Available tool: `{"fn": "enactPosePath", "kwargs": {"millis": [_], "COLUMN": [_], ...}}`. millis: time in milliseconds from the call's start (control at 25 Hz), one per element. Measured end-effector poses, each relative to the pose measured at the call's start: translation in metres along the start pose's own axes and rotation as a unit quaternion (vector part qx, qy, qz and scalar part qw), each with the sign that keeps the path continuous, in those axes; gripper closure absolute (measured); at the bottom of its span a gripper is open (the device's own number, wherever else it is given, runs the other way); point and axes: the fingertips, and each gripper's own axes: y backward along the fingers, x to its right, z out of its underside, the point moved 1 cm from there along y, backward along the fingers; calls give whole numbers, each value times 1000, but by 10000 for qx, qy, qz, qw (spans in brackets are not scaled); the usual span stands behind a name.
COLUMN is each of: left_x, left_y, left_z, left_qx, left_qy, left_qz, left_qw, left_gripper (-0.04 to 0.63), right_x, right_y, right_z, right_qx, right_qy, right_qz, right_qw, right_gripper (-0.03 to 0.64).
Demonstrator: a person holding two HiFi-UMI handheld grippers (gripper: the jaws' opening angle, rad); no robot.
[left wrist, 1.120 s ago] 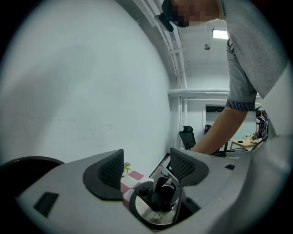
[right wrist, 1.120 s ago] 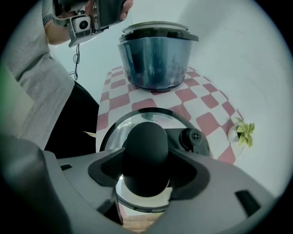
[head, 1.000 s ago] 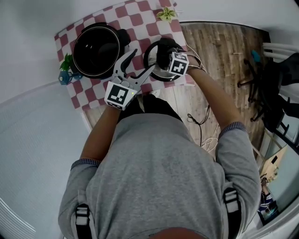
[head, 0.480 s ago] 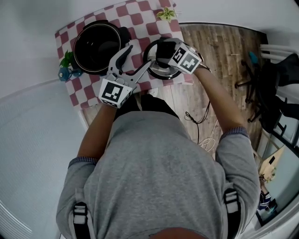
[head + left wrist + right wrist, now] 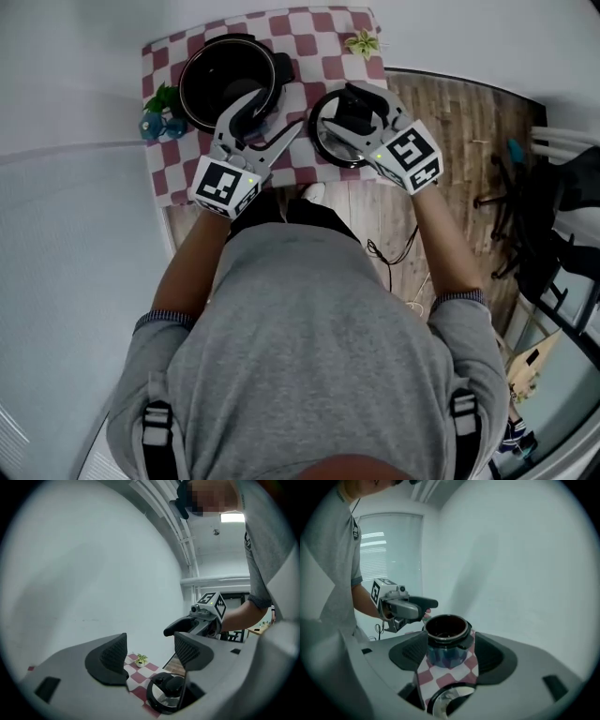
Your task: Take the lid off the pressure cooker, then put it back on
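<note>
The left gripper (image 5: 150,651) is hovering with its jaws spread wide, gripping nothing. The right gripper (image 5: 450,652) is also hanging wide open and empty, above the lid (image 5: 165,696). The lid is lying knob-up near the front right corner of the check-clothed counter (image 5: 309,42). The pressure cooker (image 5: 225,82) is sitting uncovered at the back left. A small potted plant (image 5: 362,42) is standing at the back right corner.
</note>
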Motion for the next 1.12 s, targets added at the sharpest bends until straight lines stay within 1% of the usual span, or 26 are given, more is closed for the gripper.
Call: {"fn": "enactPosePath", "kwargs": {"millis": [120, 200, 360, 560, 720, 840, 1000, 1120], "left_x": [-6, -9, -18, -27, -30, -33, -34, -32], "left_y": [18, 29, 46, 74, 99, 115, 136, 151], "left_z": [-15, -23, -33, -41, -41, -42, -48, -52], "left_qx": [77, 132, 234, 260, 242, 216, 264, 335], "left_qy": [-60, -73, -140, -227, -267, -309, -324, -322], "left_qz": [-198, -351, -616, -795, -766, -659, -465, -322], "left_qw": [9998, 9993, 9977, 9962, 9964, 9971, 9980, 9984], "left_gripper": [259, 259, 259, 259, 259, 259, 259, 259], "right_x": [-14, -23, -42, -74, -96, -105, -123, -137], "right_y": [6, 8, 6, 0, -4, -6, -5, -5], "right_z": [-31, -48, -71, -84, -93, -106, -109, -113], "right_qx": [568, 795, 1059, 1284, 1449, 1663, 1666, 1738], "right_qy": [68, 240, 386, 316, 232, 110, 79, 69], "right_qz": [50, 100, -28, -212, -99, 113, 315, 544], "right_qw": [9983, 9965, 9936, 9910, 9891, 9860, 9855, 9833], "right_gripper": [293, 305, 310, 316, 321, 324, 327, 330]}}
